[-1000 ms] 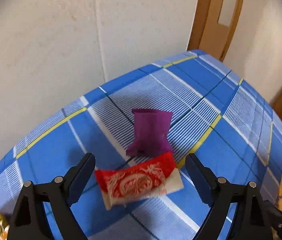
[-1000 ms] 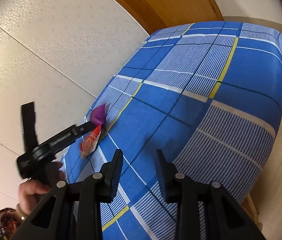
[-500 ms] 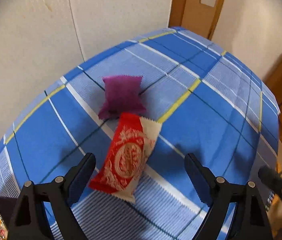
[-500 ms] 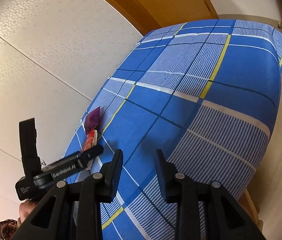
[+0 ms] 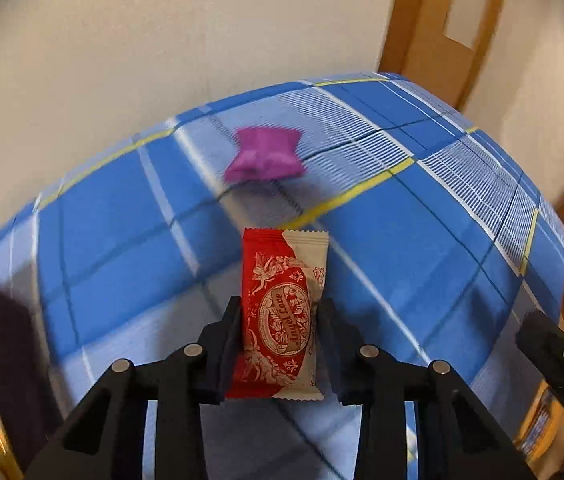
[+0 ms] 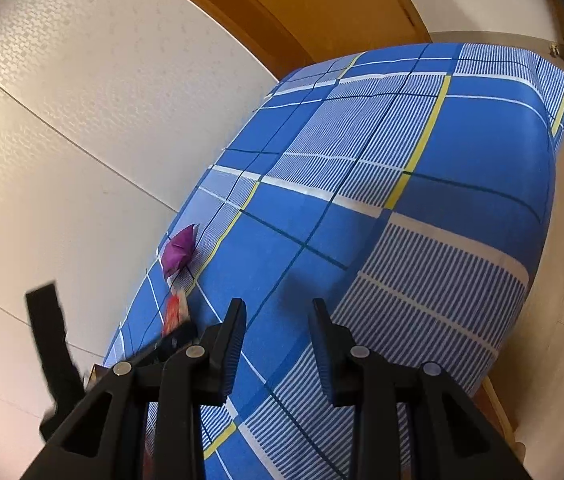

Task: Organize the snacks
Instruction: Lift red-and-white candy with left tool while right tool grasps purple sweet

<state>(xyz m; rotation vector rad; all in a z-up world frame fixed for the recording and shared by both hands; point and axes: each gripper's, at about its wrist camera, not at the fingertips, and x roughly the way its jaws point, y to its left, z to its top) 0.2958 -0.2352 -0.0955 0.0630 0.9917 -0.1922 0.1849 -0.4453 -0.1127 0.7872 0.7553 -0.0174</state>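
left gripper (image 5: 278, 320) jaws just closed on red-and-white snack packet (image 5: 282, 312), lengthwise | right gripper (image 6: 278, 336) shut, empty

You've got a red and cream snack packet (image 5: 282, 312) with an ornate cream oval motif, and a plain purple packet (image 5: 265, 155) behind it. Under them, your tablecloth (image 6: 482, 148) runs bright blue plaid with white pinstripe panels and thin yellow lines; black grippers, cream wall (image 6: 82, 100).

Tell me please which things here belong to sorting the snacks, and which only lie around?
For the job:
- red-and-cream foil snack packet, held in the left claw
- purple crinkled snack packet

Only around:
- blue checked tablecloth
- brown wooden door
- empty right claw
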